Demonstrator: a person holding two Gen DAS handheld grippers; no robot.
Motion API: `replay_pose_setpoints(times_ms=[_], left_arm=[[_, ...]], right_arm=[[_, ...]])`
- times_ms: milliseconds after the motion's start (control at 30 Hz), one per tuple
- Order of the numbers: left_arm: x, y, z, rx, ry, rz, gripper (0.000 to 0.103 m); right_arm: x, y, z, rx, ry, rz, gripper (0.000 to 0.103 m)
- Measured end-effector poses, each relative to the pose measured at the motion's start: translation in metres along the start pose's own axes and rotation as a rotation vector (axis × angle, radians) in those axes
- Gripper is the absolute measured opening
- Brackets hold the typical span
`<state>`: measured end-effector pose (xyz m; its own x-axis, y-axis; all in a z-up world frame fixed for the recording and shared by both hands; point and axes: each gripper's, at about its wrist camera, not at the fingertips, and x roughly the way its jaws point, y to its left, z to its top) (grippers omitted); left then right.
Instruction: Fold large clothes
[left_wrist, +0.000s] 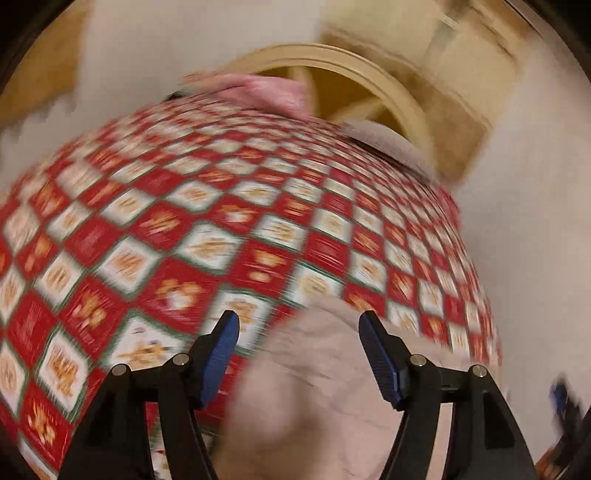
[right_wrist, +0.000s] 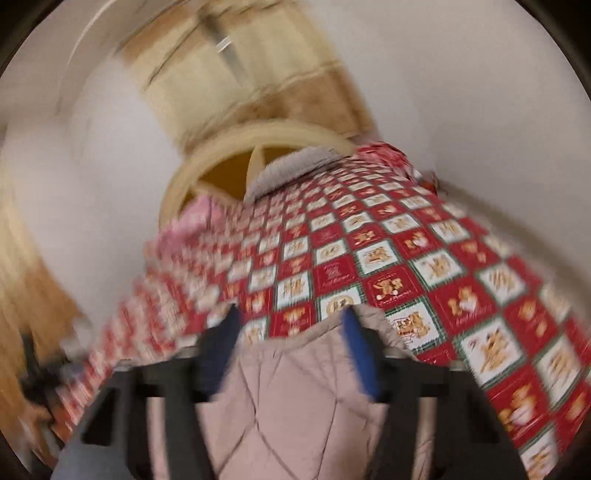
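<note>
Both views are blurred by motion. A worktop (left_wrist: 155, 206) w/ a red-and-white checked cloth (right_wrist: 406, 258) is seen, printed w/ small gold figures.

Left view: the left tool (left_wrist: 299, 325) is held w/ its blue pads (left_wrist: 218, 354) well apart. A beige jacket (left_wrist: 317, 387) is seen lying between and below them, at the near edge of the worktop; the pads are not pressed on it. Fabric detail is smeared.

Right view: the right tool (right_wrist: 288, 325) is seen w/ pads (right_wrist: 360, 354) partly apart. The same jacket (right_wrist: 280, 398), quilted in a diamond stitch, is seen between the fingers w/ a ruffled edge by the right pad. Contact w/ that pad appears likely, but a firm clamp can't be told through the blur; the left pad looks clear of the cloth.

At the far end of the worktop a pink garment (left_wrist: 266, 92) and a grey folded item (right_wrist: 291, 166) are seen, near each other. Behind them a round pale wooden frame (left_wrist: 369, 81) is set against a white wall (right_wrist: 480, 74), beside a tan door (right_wrist: 258, 66).
</note>
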<state>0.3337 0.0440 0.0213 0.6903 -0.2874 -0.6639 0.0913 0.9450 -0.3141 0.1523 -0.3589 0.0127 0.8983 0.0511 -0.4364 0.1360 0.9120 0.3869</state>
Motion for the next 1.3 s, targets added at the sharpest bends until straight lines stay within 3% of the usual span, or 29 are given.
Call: replay_pose_setpoints(times_ms=[33,67,133,300,400,500,733,933,1067,1167,1300], left_arm=[[0.012,-0.023,-0.002,0.058,0.022,-0.013,0.068],[0.021,-0.039,-0.006,0.100,0.038,-0.026,0.068],[0.046,-0.085,-0.025,0.205,0.066,-0.069,0.068],[0.096,-0.141,-0.064,0.387,0.070,0.039,0.068],[0.114,-0.139,-0.080,0.407,0.065,0.097,0.068],[0.123,-0.130,-0.089,0.398,0.027,0.083,0.072],[0.132,-0.137,-0.106,0.436,-0.053,0.127,0.075],[0.144,-0.141,-0.109,0.452,-0.055,0.155,0.077],[0.151,-0.141,-0.110,0.458,-0.039,0.168,0.078],[0.153,-0.142,-0.110,0.461,-0.032,0.173,0.078],[0.155,-0.144,-0.110,0.469,-0.031,0.180,0.078]], right_arm=[[0.006,0.020,-0.002,-0.066,0.019,-0.008,0.031],[0.016,0.039,-0.006,-0.118,0.040,-0.004,0.027],[0.032,0.060,-0.015,-0.143,0.074,0.003,0.027],[0.085,0.078,-0.051,-0.135,0.181,-0.029,0.027],[0.116,0.075,-0.077,-0.143,0.245,-0.060,0.027],[0.134,0.066,-0.100,-0.147,0.262,-0.091,0.028],[0.141,0.070,-0.111,-0.197,0.244,-0.142,0.028],[0.147,0.061,-0.112,-0.140,0.265,-0.095,0.028],[0.144,0.062,-0.102,-0.126,0.314,-0.065,0.028],[0.119,0.054,-0.079,-0.105,0.268,-0.058,0.028],[0.093,0.025,-0.037,-0.175,0.178,-0.242,0.030]])
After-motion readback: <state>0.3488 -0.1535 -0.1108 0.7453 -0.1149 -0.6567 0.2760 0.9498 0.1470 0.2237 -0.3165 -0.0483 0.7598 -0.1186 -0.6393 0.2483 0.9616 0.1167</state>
